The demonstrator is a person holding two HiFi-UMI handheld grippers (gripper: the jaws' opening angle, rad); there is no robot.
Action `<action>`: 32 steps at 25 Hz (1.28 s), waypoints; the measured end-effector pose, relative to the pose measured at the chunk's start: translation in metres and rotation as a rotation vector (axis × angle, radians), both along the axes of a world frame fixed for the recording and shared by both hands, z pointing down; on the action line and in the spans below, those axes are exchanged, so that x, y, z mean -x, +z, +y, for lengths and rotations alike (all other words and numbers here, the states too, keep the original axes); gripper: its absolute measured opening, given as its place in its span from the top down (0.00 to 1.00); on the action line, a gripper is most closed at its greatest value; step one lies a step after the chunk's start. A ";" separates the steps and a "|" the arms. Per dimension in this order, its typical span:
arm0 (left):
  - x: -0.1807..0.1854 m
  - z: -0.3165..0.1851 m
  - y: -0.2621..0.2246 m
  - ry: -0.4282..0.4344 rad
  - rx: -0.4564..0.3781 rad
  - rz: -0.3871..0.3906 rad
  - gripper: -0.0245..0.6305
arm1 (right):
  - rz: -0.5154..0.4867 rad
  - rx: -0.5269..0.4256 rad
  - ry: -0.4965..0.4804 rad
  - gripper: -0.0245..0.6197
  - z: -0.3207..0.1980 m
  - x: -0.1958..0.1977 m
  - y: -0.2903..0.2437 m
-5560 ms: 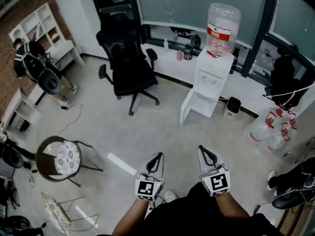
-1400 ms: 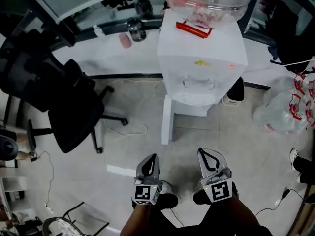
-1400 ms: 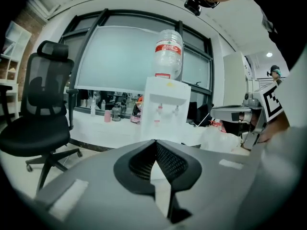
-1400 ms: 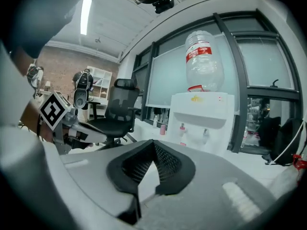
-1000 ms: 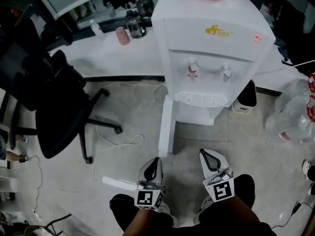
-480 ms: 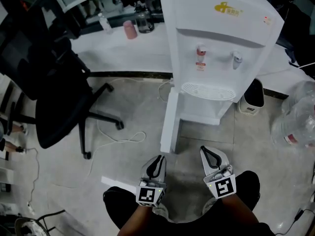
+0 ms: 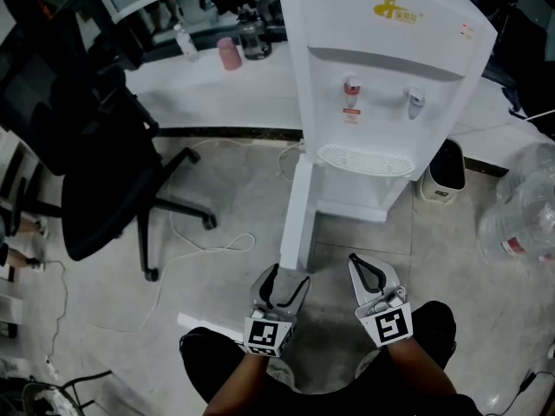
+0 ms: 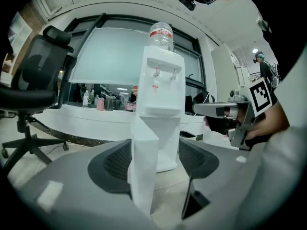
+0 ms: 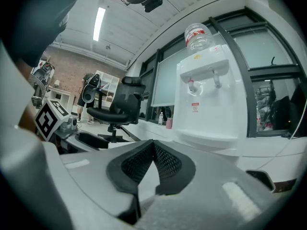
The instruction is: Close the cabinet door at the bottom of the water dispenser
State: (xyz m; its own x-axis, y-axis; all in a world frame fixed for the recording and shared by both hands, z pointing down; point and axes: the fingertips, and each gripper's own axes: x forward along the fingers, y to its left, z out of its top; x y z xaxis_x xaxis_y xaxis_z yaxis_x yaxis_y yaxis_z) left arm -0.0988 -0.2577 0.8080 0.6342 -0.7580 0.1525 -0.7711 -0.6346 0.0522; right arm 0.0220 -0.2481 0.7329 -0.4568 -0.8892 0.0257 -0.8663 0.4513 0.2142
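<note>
The white water dispenser [image 7: 381, 85] stands ahead, its bottom cabinet door [image 7: 297, 206] swung open toward me and seen edge-on. My left gripper [image 7: 289, 277] is at the door's near edge, and its jaws have just been opening. In the left gripper view the door [image 8: 144, 162] stands between the wide-apart jaws of the left gripper [image 8: 154, 150], and the pads do not press on it. My right gripper [image 7: 357, 263] hovers shut and empty to the right of the door. In its own view the right gripper [image 9: 153, 143] faces the dispenser [image 9: 211, 104].
A black office chair [image 7: 95, 146] stands to the left, with a cable [image 7: 208, 241] looping over the floor. A white ledge [image 7: 173, 94] behind holds a pink cup [image 7: 230, 55]. A black bin [image 7: 447, 172] and clear water jugs [image 7: 525, 215] sit to the right.
The left gripper's jaws went from shut to open, and the door's edge now stands between them. Both grippers have moved closer to the door.
</note>
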 end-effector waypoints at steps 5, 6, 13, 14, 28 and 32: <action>-0.005 -0.003 0.007 0.014 0.005 -0.012 0.46 | 0.000 -0.009 0.024 0.95 -0.004 -0.008 0.000; -0.006 -0.002 0.007 0.020 0.004 -0.008 0.47 | 0.001 -0.009 0.028 0.95 -0.004 -0.009 0.000; -0.013 -0.001 0.005 0.035 -0.009 -0.011 0.49 | 0.006 0.003 0.054 0.95 -0.004 -0.019 0.004; -0.016 0.000 0.006 0.040 -0.006 -0.013 0.49 | 0.009 0.013 0.064 0.95 -0.004 -0.022 0.005; -0.067 0.007 -0.004 0.132 -0.040 -0.053 0.49 | -0.097 0.109 0.213 0.95 0.004 -0.079 0.013; -0.082 0.012 -0.007 0.167 -0.048 -0.046 0.51 | -0.134 0.114 0.241 0.95 0.005 -0.099 0.010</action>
